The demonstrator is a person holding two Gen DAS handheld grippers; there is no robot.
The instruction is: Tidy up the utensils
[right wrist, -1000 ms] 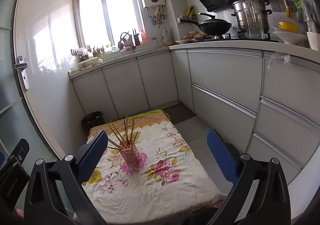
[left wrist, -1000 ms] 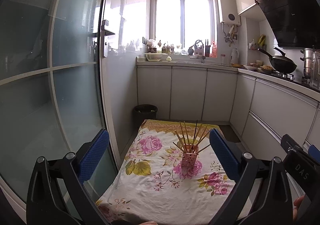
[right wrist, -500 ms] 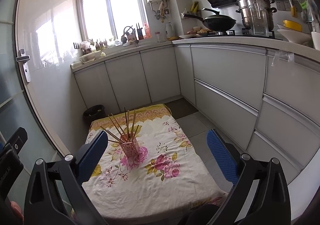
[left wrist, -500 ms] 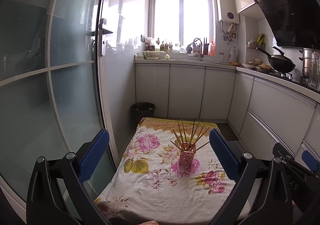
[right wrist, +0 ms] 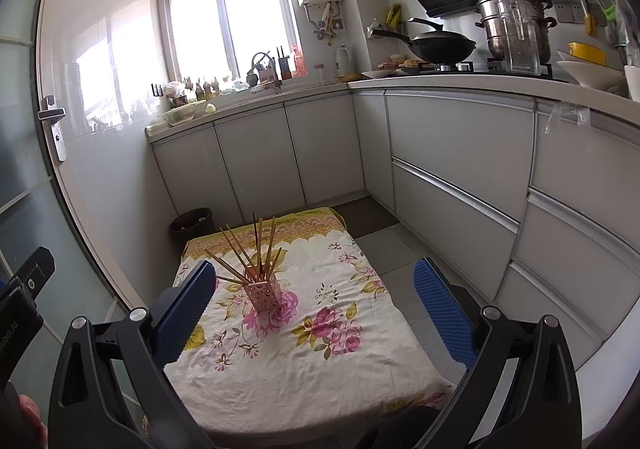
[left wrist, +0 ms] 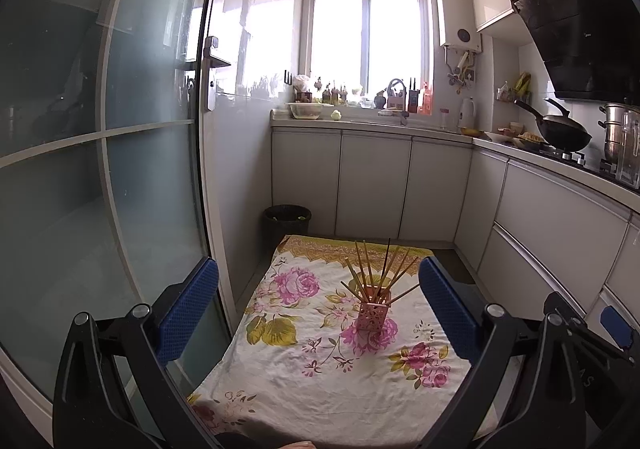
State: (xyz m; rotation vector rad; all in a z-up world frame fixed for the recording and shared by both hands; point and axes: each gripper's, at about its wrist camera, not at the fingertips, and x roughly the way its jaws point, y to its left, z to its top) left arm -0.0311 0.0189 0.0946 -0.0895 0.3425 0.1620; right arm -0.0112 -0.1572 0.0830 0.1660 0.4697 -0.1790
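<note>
Two blue-padded fingers of the left gripper [left wrist: 318,307], set wide apart and empty, frame a pink holder [left wrist: 372,315] of chopsticks [left wrist: 374,269] standing mid-tablecloth [left wrist: 320,377], the view having pulled back slightly over the past second. From the right gripper [right wrist: 314,305], jaws likewise apart and empty, the holder sits near its left finger; everything appears stowed, the task seemingly done.

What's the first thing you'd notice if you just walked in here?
Probably the pink cut-out holder bristling with thin wooden chopsticks, standing alone near the middle of the bright flowered tablecloth. Behind it, the sunlit window glows above the far counter. The open left gripper and open right gripper, with blue pads, frame the table, holding nothing.
</note>
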